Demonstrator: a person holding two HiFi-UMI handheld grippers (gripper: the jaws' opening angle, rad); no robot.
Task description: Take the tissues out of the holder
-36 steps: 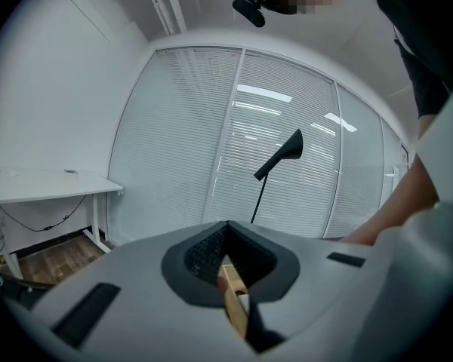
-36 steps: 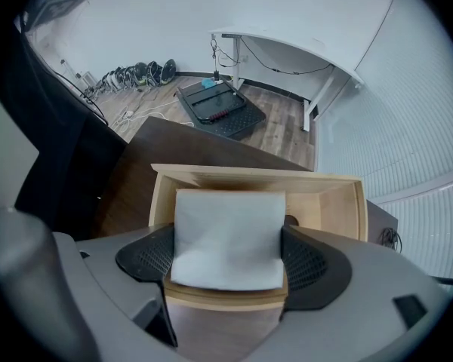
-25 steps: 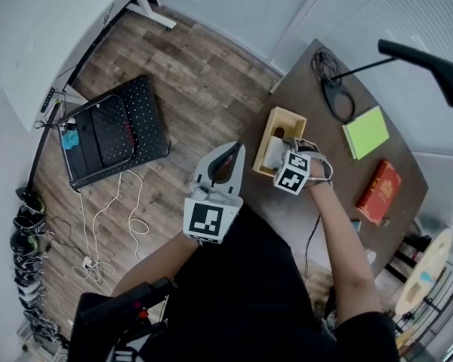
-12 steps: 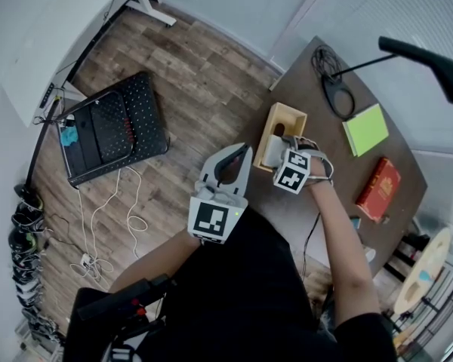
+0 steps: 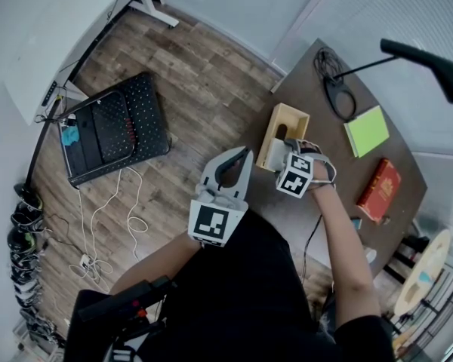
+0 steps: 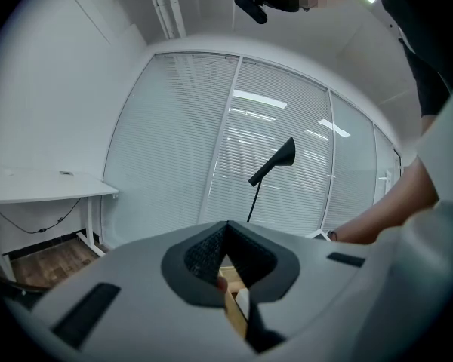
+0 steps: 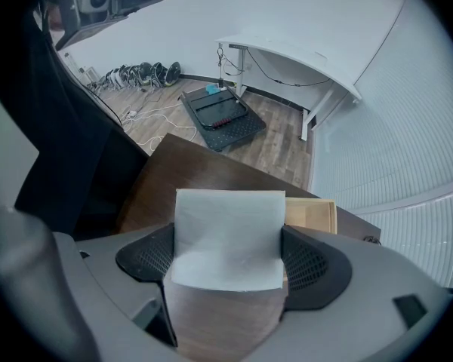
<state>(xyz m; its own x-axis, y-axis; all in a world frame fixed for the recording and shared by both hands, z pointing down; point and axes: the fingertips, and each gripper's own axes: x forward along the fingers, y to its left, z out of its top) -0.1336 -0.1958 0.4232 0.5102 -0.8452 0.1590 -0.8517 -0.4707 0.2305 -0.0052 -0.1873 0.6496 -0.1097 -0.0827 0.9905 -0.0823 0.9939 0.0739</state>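
Note:
A light wooden tissue holder point(image 5: 281, 130) lies on the dark table point(image 5: 340, 172) near its left edge. My right gripper point(image 5: 285, 151) is just on the near side of it, shut on a folded stack of white tissues point(image 7: 226, 236). In the right gripper view the stack stands between the two dark pads point(image 7: 311, 266), and the holder point(image 7: 312, 213) shows behind it, partly hidden. My left gripper point(image 5: 240, 155) hangs over the floor to the left of the table, jaws closed with nothing in them. Through its jaw gap a bit of the holder point(image 6: 233, 296) shows.
On the table lie a green notepad point(image 5: 366, 130), a red book point(image 5: 379, 189) and a coiled cable point(image 5: 332, 74); a black lamp arm point(image 5: 426, 60) reaches over it. A black perforated case point(image 5: 113, 127), loose white cables point(image 5: 106, 225) and a white desk point(image 5: 60, 29) are at the left.
My right gripper has drawn the tissues slightly toward the person, away from the holder. The left gripper has drifted a little toward the table.

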